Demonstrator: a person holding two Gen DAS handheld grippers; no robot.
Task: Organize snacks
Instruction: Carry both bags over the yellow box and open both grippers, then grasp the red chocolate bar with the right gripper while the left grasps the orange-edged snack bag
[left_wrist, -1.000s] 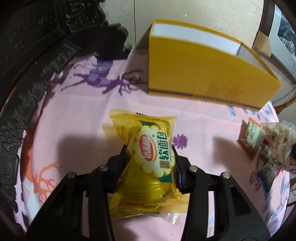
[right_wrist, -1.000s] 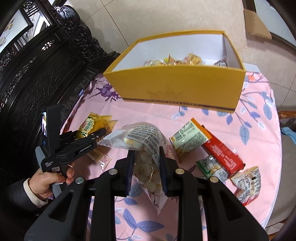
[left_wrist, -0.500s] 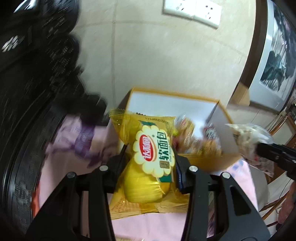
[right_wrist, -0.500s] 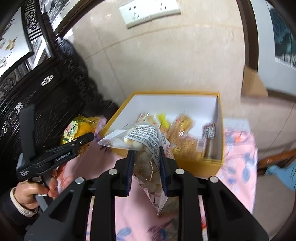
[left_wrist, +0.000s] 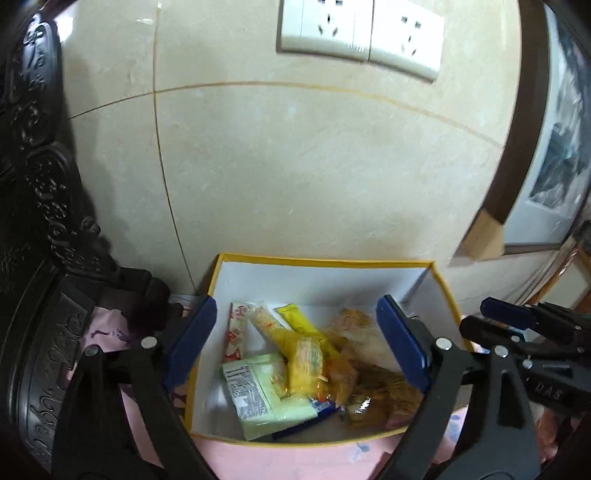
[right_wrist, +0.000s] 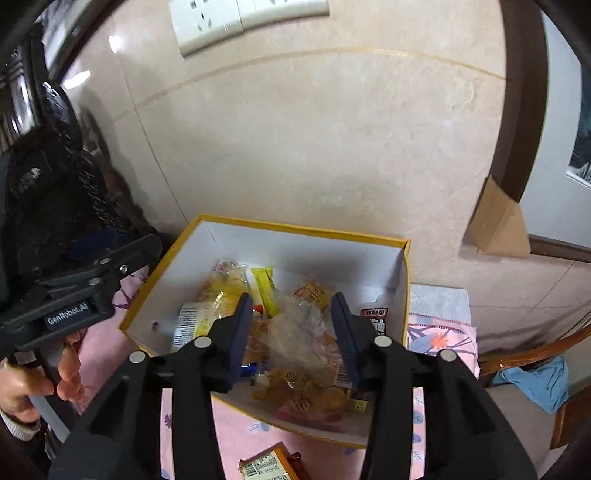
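Left wrist view: the left gripper (left_wrist: 295, 343) was held above the near edge of the yellow box (left_wrist: 325, 261), jaws spread wide, having just been opening, with nothing between them. The yellow bread packet (left_wrist: 303, 362) was seen lying on the heap inside the box, beside a pale green packet (left_wrist: 258, 391). It was judged light, soft and air-puffed, with slick film likely to slide; a hold across its middle, or by a crimped end seam, was judged best. The box was of stiff card, yellow outside and matt white within. The right gripper (left_wrist: 476, 321) showed at the box's right side.

Right wrist view: the right gripper (right_wrist: 291, 332) was held over the box's near right part, jaws partly parted and just opening. The clear bag of pale snacks (right_wrist: 299, 336) was seen between them, blurred; no pad was seen pressing on it. It was judged light and crinkly, its contents brittle, so a gentle hold at the sealed top was advised. A small packet (right_wrist: 264, 467) was noted on the pink floral cloth of the tabletop (right_wrist: 236, 421), just in front of the box. The left gripper (right_wrist: 122, 258) was seen at the box's left edge.
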